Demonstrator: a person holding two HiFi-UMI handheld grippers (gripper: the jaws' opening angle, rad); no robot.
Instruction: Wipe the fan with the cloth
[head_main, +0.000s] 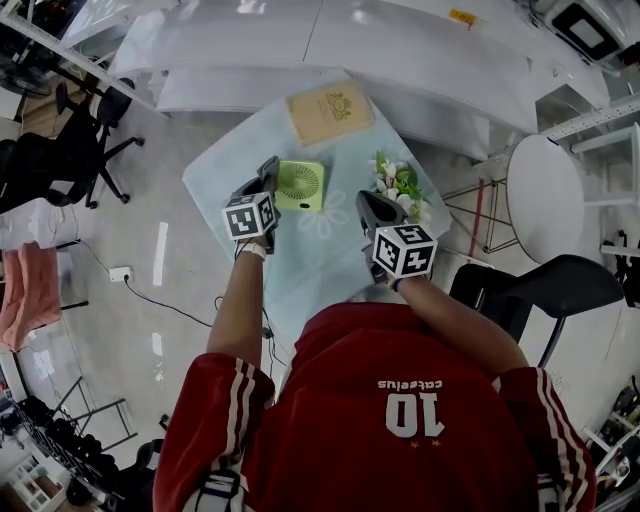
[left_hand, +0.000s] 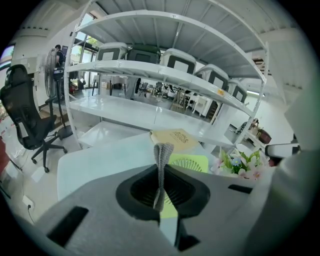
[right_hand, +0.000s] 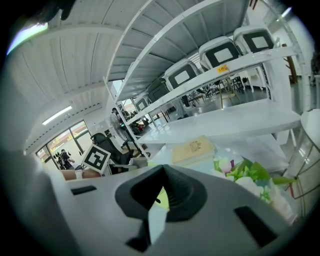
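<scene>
A small lime-green fan (head_main: 300, 185) lies flat on the pale blue table (head_main: 215, 175). My left gripper (head_main: 268, 170) hovers at the fan's left edge. In the left gripper view it (left_hand: 162, 150) is shut on a narrow grey cloth (left_hand: 162, 165) that sticks up between the jaws, and the fan (left_hand: 192, 162) lies just ahead. To the right of the fan, close to the flowers, my right gripper (head_main: 368, 202) is shut with nothing in it (right_hand: 162, 172). A sliver of the fan (right_hand: 161, 196) shows through its jaws.
A tan book (head_main: 330, 112) lies behind the fan. A bunch of flowers (head_main: 400, 185) sits at the table's right edge. White shelving (left_hand: 150, 75) stands beyond the table. A black office chair (head_main: 70, 150) is on the left, a round white table (head_main: 545, 195) on the right.
</scene>
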